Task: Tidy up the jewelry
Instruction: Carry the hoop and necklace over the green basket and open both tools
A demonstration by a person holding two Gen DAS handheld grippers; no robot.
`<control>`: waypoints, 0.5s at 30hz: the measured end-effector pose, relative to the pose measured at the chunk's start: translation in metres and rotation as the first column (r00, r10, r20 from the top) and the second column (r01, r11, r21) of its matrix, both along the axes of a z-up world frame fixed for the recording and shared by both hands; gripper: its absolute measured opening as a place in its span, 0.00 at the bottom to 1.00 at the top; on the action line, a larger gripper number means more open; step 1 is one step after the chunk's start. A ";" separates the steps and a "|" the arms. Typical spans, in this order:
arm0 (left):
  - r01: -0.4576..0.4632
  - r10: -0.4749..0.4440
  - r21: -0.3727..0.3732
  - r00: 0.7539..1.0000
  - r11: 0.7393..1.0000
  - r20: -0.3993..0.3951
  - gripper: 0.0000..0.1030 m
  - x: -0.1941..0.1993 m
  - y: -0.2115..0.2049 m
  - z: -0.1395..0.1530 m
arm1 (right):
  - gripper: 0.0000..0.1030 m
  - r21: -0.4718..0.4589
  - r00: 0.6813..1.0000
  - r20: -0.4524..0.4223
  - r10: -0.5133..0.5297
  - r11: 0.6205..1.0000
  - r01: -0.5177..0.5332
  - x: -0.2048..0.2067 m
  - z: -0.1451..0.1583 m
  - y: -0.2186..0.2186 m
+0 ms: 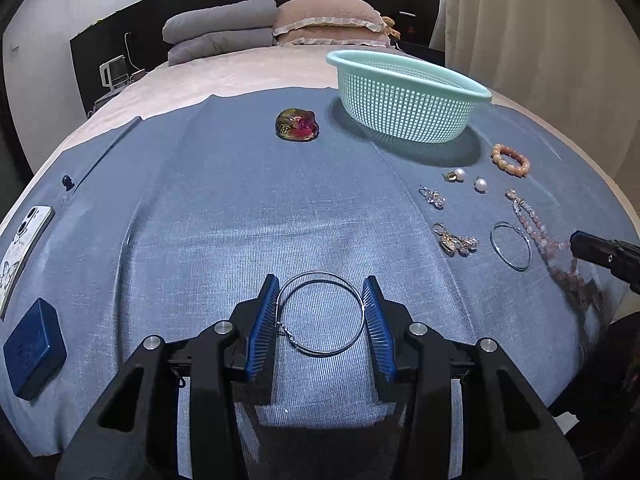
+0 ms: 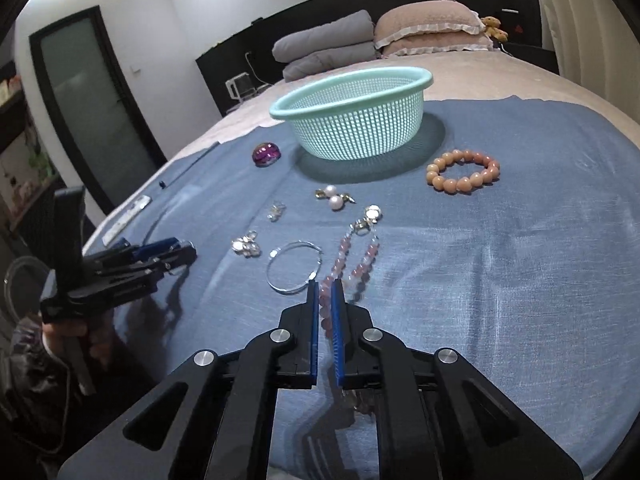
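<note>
My left gripper (image 1: 322, 292) is open, its blue pads on either side of a thin silver wire bangle (image 1: 362, 326) lying on the blue cloth (image 1: 224, 220). My right gripper (image 2: 327, 294) is shut on a pink bead necklace (image 2: 344, 246); the necklace also shows at the right of the left wrist view (image 1: 538, 232). A mint mesh basket (image 2: 400, 80) stands at the back. Near it lie an orange bead bracelet (image 2: 464, 172), pearl earrings (image 2: 334, 198), crystal earrings (image 2: 245, 247), a silver bangle (image 2: 276, 280) and a purple glass piece (image 2: 266, 153).
A dark blue box (image 1: 34, 348) and a phone in a butterfly case (image 1: 22, 246) lie at the cloth's left edge. Pillows (image 1: 320, 20) are stacked at the bed's head. A door (image 2: 88, 96) is at the left, a curtain (image 1: 532, 20) at the right.
</note>
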State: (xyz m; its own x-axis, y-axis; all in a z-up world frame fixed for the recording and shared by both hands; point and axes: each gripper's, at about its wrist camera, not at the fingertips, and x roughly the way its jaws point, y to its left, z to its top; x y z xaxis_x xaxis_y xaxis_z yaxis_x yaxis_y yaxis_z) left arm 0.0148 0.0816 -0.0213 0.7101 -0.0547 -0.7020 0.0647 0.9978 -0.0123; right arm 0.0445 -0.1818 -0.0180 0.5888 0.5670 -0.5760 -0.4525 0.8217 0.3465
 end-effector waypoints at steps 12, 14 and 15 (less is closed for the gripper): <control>0.009 -0.007 -0.052 0.998 0.999 0.056 0.43 -0.001 0.007 0.036 | 0.06 0.153 0.997 0.072 0.025 0.988 -0.035 0.017 0.064 -0.009; 0.009 -0.005 -0.052 0.998 0.999 0.062 0.43 0.004 0.009 0.046 | 0.06 0.167 0.996 0.089 0.030 0.985 -0.044 0.022 0.078 -0.010; 0.013 -0.010 -0.052 0.998 0.999 0.062 0.43 0.007 0.009 0.050 | 0.06 0.168 0.994 0.100 0.034 0.984 -0.050 0.023 0.086 -0.011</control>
